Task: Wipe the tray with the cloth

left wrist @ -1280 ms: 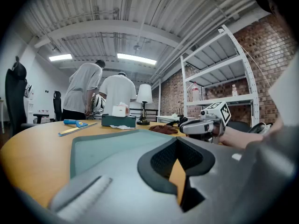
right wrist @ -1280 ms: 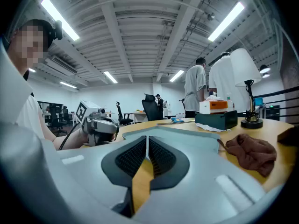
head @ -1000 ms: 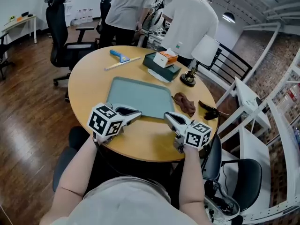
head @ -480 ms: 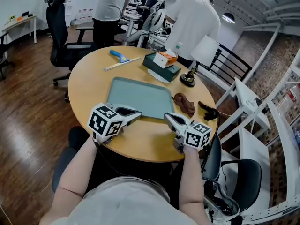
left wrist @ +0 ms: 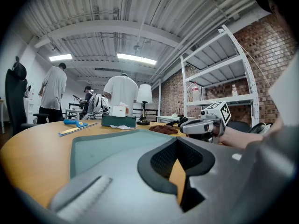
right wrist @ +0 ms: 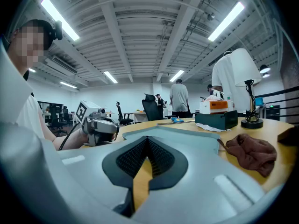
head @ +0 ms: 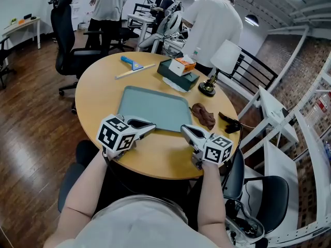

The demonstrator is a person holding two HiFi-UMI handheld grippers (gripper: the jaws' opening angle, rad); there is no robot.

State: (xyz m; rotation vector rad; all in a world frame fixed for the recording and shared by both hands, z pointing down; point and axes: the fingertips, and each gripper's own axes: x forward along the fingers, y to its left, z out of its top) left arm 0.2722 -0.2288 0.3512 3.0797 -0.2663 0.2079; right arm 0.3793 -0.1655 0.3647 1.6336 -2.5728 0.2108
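Observation:
A teal tray [head: 155, 107] lies empty in the middle of the round wooden table [head: 98, 94]. A crumpled brown cloth [head: 204, 114] rests on the wood just off the tray's right edge. My left gripper [head: 151, 124] sits shut at the tray's near left corner, holding nothing. Level with it, my right gripper [head: 184, 128] is shut and empty at the near right corner, a short way in front of the cloth. The left gripper view shows the tray [left wrist: 107, 148] ahead of the left gripper [left wrist: 176, 143]. In the right gripper view the cloth [right wrist: 252, 153] lies to the right of the right gripper [right wrist: 147, 141].
At the table's far side stand a dark green box [head: 178, 74] with a small orange and white box on it, a lamp [head: 209, 87], a blue-handled tool [head: 131, 61] and a ruler [head: 134, 70]. A black object [head: 230, 122] lies near the right rim. People stand behind the table.
Both grippers stay where they were. A person standing behind the table has walked to the left.

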